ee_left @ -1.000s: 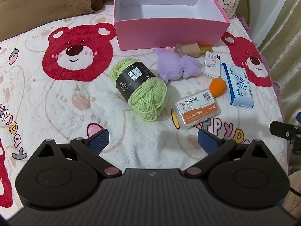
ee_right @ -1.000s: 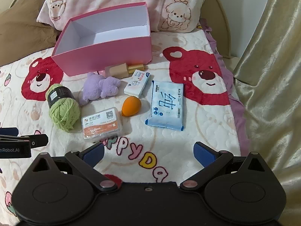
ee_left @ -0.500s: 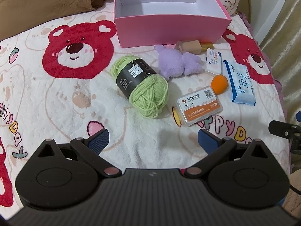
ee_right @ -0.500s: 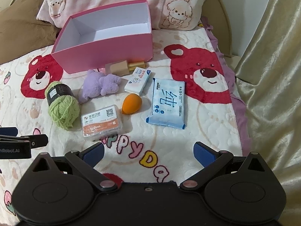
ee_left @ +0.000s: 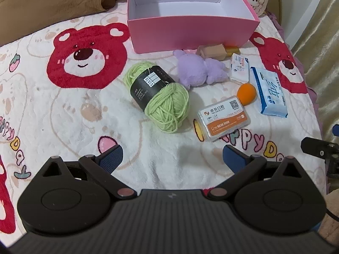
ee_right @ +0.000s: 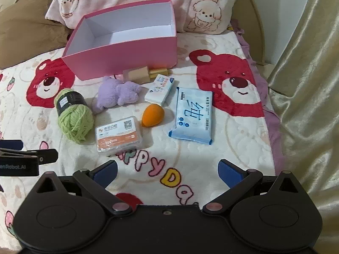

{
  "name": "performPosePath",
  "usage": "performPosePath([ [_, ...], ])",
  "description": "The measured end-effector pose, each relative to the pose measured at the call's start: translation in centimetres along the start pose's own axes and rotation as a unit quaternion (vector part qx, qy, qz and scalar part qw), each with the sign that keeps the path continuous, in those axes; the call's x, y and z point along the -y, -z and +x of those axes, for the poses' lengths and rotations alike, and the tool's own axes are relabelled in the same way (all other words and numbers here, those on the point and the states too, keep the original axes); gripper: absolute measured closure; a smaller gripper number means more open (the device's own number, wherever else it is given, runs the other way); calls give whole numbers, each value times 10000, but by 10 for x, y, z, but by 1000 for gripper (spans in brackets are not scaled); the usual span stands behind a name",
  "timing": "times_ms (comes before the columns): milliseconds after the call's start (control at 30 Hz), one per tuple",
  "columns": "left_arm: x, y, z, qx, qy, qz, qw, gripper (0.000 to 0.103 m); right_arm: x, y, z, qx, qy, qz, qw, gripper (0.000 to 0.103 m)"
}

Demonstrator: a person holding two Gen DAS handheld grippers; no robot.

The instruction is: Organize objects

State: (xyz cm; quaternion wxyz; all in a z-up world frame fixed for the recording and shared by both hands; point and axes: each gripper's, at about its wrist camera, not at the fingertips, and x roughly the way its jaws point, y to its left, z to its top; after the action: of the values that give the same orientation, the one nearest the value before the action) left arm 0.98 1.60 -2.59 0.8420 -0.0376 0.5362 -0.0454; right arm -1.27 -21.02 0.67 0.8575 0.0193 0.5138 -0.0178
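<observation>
Blue-padded fingers spread wide on both my left gripper [ee_left: 171,156] and my right gripper [ee_right: 167,171], each empty above the bear-print blanket [ee_left: 63,110]; just ahead lie the orange-labelled plastic case [ee_left: 223,118] and green yarn ball [ee_left: 159,95]; beyond, the orange sponge [ee_right: 152,115], wipes pack [ee_right: 192,116] and purple plush [ee_left: 199,69]; farthest, the open pink box [ee_left: 190,27], nothing inside it.

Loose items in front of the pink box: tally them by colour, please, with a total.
Green: 1, yarn ball
Purple: 1, plush toy
Orange: 2, sponge egg, orange-label case
Blue and white: 2, wipes pack, small packet
Tan: 1, wooden block
Gold: 1, gold piece
Total: 8
</observation>
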Motion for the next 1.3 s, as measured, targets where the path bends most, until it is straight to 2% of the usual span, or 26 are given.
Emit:
performPosePath([
  [100, -1, 0, 0, -32, 9, -13, 10000, 1, 2, -1, -1, -8, -225, 96, 9997, 1],
  [467, -5, 0, 1, -121, 134, -38, 9998, 1, 4, -1, -2, 3, -120, 164, 9998, 1],
  [767, -4, 1, 4, -314, 272, 16, 9991, 1, 6, -1, -3, 6, -264, 241, 9994, 1],
  [967, -5, 1, 5, -299, 252, 62, 9992, 1, 6, 0, 0, -37, -243, 269, 9993, 1],
  [1033, -8, 0, 1, -228, 277, 35, 9994, 4, 6, 0, 1, -28, -281, 264, 9993, 1],
  [1300, -16, -8, -16, -38, 380, 34, 9993, 4, 3, -1, 1, 5, -338, 274, 9991, 1],
])
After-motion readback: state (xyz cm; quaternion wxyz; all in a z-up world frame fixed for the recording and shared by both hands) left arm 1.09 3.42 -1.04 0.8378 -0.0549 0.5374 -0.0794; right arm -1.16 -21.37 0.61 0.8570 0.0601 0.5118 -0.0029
